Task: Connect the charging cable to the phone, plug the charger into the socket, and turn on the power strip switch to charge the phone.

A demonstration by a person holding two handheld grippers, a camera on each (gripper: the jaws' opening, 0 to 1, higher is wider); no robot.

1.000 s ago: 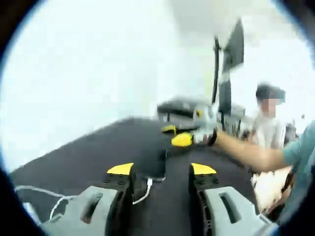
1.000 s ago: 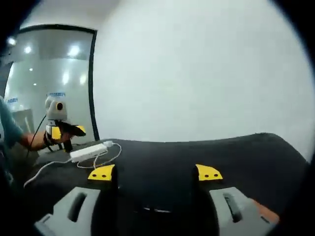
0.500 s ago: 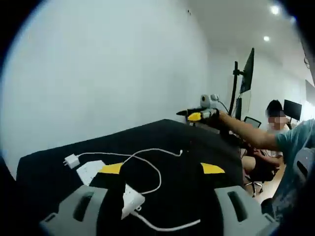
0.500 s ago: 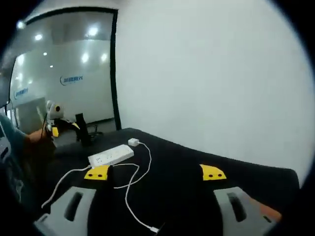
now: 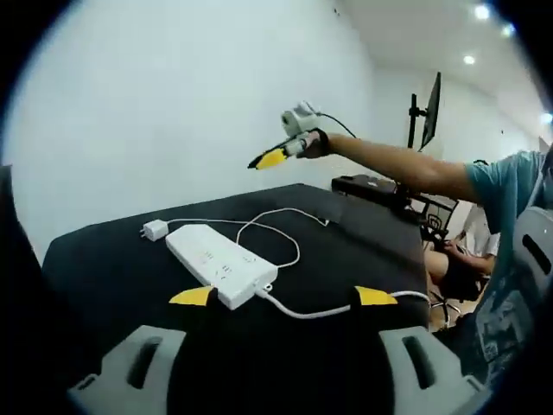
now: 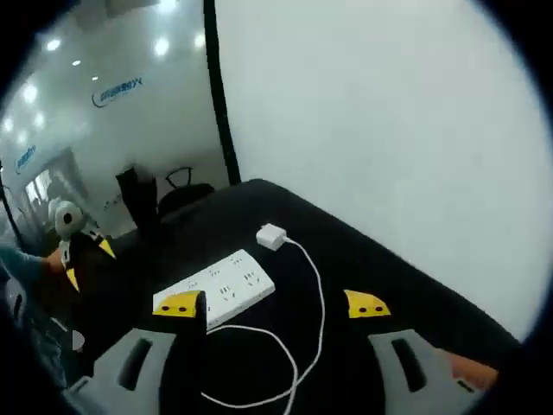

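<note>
Two grippers: both are hovering over the black counter [image 5: 104, 259] w/ fingers spread wide, nothing between them.
Left gripper [image 5: 282, 296]: its yellow tips are sitting just this side of the power strip [image 5: 220, 266]. Fingers are open & empty.
Right gripper [image 6: 270, 304]: it is looking down on the power strip [image 6: 216, 287] from the other side. Fingers are open & empty too. In the left gripper view it [image 5: 270, 159] is riding high in the air on the person's stretched arm [image 5: 389, 169]; can't tell its fingers from there.
Charger [image 6: 271, 236]: small white cube, lying on the counter just past one end of the strip, not plugged in. Also seen in the left gripper view [image 5: 155, 230].
Cable [image 6: 311, 298]: thin white cord, running off the charger in loose loops over the counter. Its far plug end [image 5: 327, 221] is lying free.
Phone: can't tell where it is.
How it will handle: charger looks light, hard & smooth, so prob. slippery. Best to pinch the flat sides of the cube, not the cord.
Cable feel: soft & floppy, will flop about. Best to grab right behind the plug end.
Strip: light, may slide when pushed, so hold it down w/ the other gripper.
</note>
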